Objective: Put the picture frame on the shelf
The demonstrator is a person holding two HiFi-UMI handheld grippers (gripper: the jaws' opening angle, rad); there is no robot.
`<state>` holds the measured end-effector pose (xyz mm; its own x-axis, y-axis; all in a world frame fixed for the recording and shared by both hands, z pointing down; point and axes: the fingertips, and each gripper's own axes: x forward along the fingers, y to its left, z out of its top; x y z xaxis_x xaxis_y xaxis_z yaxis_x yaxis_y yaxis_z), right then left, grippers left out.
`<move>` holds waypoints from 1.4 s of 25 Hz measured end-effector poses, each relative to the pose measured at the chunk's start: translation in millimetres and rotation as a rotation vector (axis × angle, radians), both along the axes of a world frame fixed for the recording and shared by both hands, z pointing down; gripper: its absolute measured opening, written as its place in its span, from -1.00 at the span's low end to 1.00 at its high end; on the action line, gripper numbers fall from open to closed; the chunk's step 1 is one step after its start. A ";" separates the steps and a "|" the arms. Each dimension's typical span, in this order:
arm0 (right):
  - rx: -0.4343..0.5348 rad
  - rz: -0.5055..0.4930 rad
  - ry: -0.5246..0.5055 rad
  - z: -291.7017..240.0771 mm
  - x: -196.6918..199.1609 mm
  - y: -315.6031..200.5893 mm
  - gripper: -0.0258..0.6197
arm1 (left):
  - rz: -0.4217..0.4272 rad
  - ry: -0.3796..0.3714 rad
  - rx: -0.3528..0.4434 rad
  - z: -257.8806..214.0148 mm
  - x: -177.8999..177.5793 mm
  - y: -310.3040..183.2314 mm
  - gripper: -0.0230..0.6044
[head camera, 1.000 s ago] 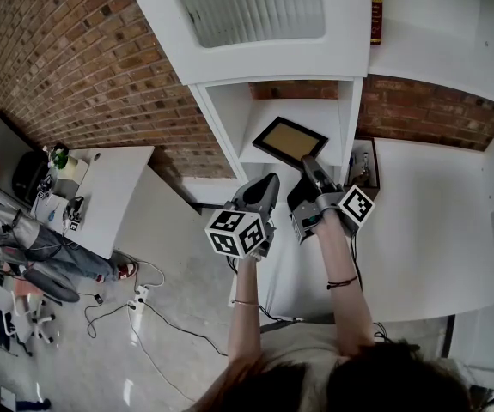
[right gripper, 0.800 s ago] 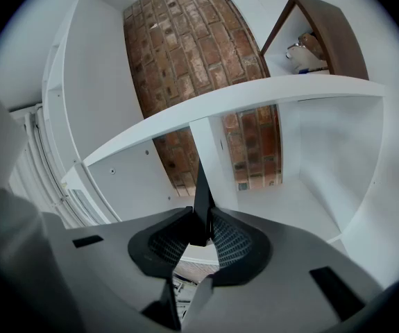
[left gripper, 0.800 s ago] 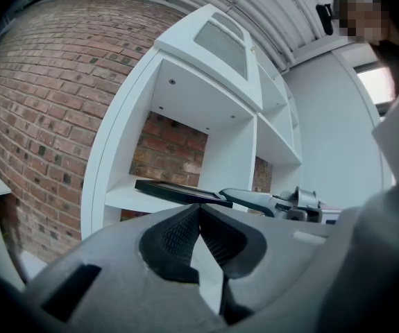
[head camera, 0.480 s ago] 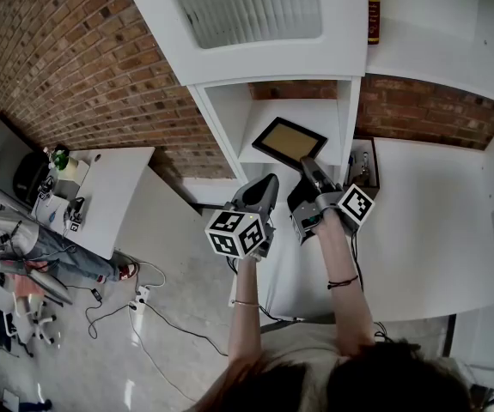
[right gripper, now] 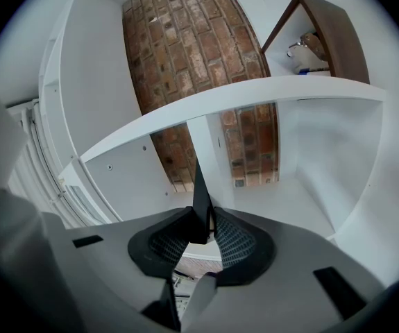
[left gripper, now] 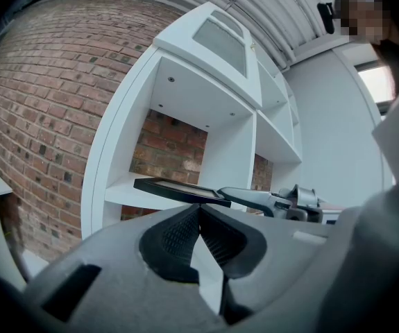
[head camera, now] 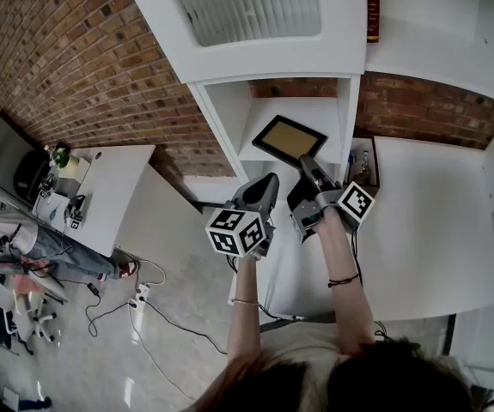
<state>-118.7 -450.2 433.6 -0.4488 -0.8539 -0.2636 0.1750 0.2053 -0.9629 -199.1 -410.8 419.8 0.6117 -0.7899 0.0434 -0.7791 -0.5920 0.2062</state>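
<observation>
With the right gripper (head camera: 306, 164) clamped on the frame's (head camera: 289, 139) near edge and the left gripper (head camera: 269, 181) closed and empty, set the frame flat on the shelf (head camera: 319, 115) before releasing.

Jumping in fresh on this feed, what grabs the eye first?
The black picture frame with a tan panel, clamped by its edge in the jaws of the right gripper, held inside the open compartment of the white shelf unit. Then the red brick wall at left, and the left gripper, jaws shut and empty, alongside.
</observation>
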 end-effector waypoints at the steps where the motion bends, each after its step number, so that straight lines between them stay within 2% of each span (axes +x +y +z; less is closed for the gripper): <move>1: -0.002 -0.003 0.001 0.9 0.0 -0.1 -0.68 | -0.001 -0.001 -0.001 0.6 0.3 0.0 -0.89; 12: 0.003 -0.071 -0.003 -2.0 -7.5 9.3 -0.54 | -0.011 -0.015 -0.008 1.6 2.1 11.2 -0.89; 24: 0.001 -0.193 0.001 2.8 -21.5 34.6 -0.53 | -0.063 -0.004 -0.011 1.0 -0.5 29.6 -0.89; 31: -0.008 -0.250 -0.001 5.4 -21.0 46.9 -0.55 | -0.080 0.000 -0.017 2.0 6.4 39.2 -0.89; 35: -0.005 -0.263 -0.009 4.9 -19.4 53.4 -0.68 | -0.087 0.000 -0.022 2.6 10.3 46.2 -0.89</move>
